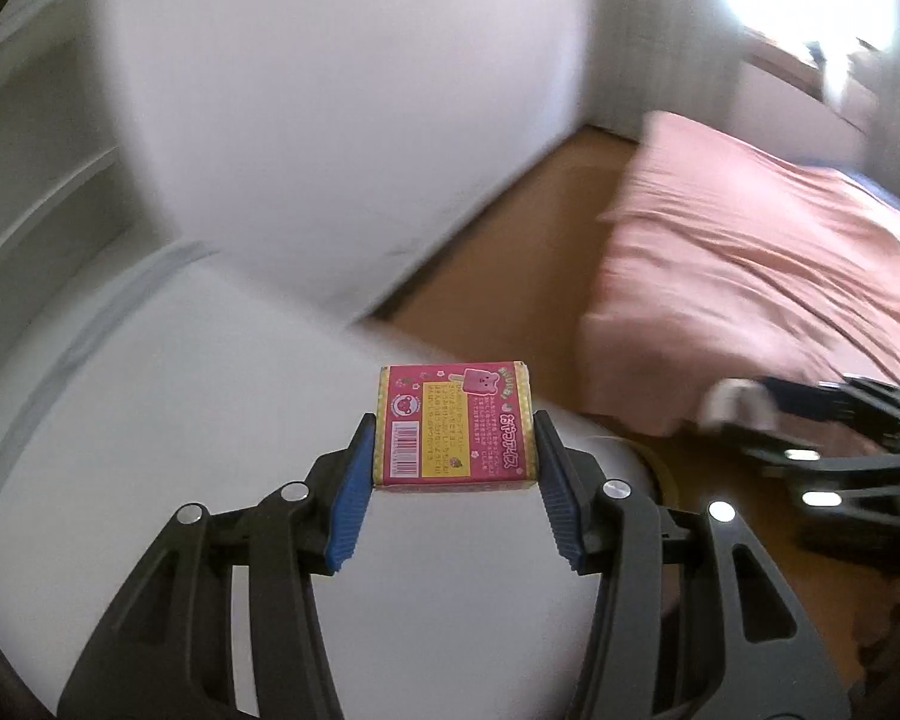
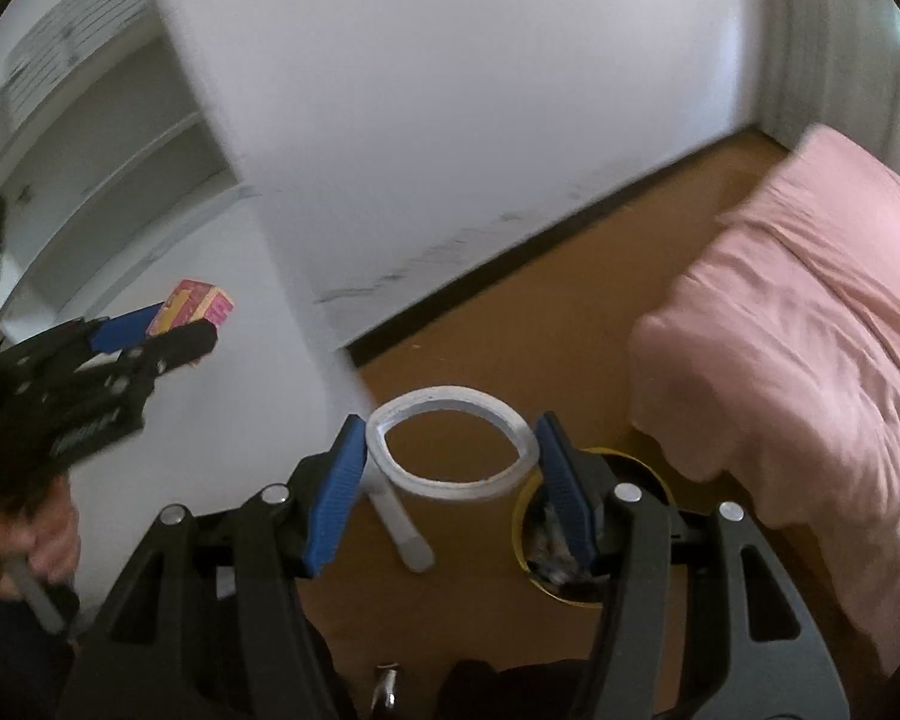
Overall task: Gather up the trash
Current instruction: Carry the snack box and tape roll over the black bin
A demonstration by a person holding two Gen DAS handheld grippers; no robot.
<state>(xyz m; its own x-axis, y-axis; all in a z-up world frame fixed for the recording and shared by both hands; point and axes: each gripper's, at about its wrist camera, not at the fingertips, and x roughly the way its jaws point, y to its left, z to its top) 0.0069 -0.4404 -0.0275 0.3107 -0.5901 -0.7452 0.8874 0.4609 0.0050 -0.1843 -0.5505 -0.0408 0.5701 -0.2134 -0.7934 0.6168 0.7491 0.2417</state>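
My left gripper [image 1: 453,423] is shut on a small pink and yellow snack box [image 1: 456,426], held above a white round table [image 1: 150,420]. In the right wrist view the same box [image 2: 201,300] sits in the left gripper [image 2: 171,324] at the far left, with a hand [image 2: 36,534] on the handle. My right gripper [image 2: 450,425] is shut on a white tape ring [image 2: 450,450], squeezed into an oval, above the brown floor. A yellow-rimmed bin [image 2: 570,597] with dark contents stands just below its right finger. The right gripper [image 1: 750,414] is blurred in the left wrist view.
A bed with a pink cover [image 2: 810,360] fills the right side, also visible as the pink cover [image 1: 750,276]. A white wall [image 2: 450,120] runs behind, with white shelves [image 2: 108,156] at left. A white table leg [image 2: 405,531] stands near the bin.
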